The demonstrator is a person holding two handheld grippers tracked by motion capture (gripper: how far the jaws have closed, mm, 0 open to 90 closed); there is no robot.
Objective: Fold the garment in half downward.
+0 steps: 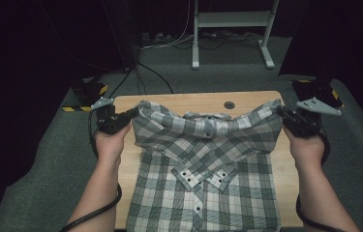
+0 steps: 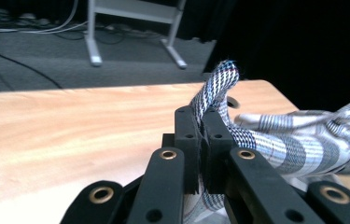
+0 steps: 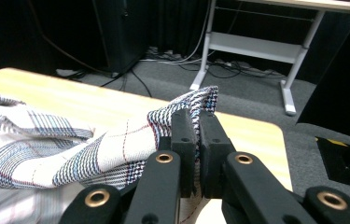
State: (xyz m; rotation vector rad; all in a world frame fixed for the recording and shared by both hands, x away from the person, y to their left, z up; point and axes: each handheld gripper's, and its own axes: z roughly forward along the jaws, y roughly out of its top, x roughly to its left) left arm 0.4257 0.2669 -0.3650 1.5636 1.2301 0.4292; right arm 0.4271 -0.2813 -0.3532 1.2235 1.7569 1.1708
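Left gripper (image 1: 129,115) at the table's (image 1: 169,100) far left corner, jaws clamped tight on a bunched fold of the shirt (image 1: 208,169); in the left gripper view (image 2: 204,140) a twisted nub of cloth (image 2: 219,86) pokes up above the pads. Right gripper (image 1: 281,112) at the far right edge, jaws likewise pinched shut on the shirt's other corner, fabric (image 3: 182,109) squeezed between the pads in the right gripper view (image 3: 197,135).

Likely risks, judged from here: only a thin pinch of cloth in each grip, so a sharp or uneven pull could slip one corner free and drop the fold crooked. Unequal travel of the two hands could skew the folded edge against the placket. Too much slack across the middle could leave a sagging, wrinkled band over the collar. A drag too low could shove the lower layer off the near edge.

Shirt: checked in grey, black and white, lying front up in the middle of the wooden table, buttoned, dark buttons down the centre. Collar near the middle, points toward the near side. Far part lifted and stretched between the two grippers, doubled over the body; hem end hanging past the near edge.
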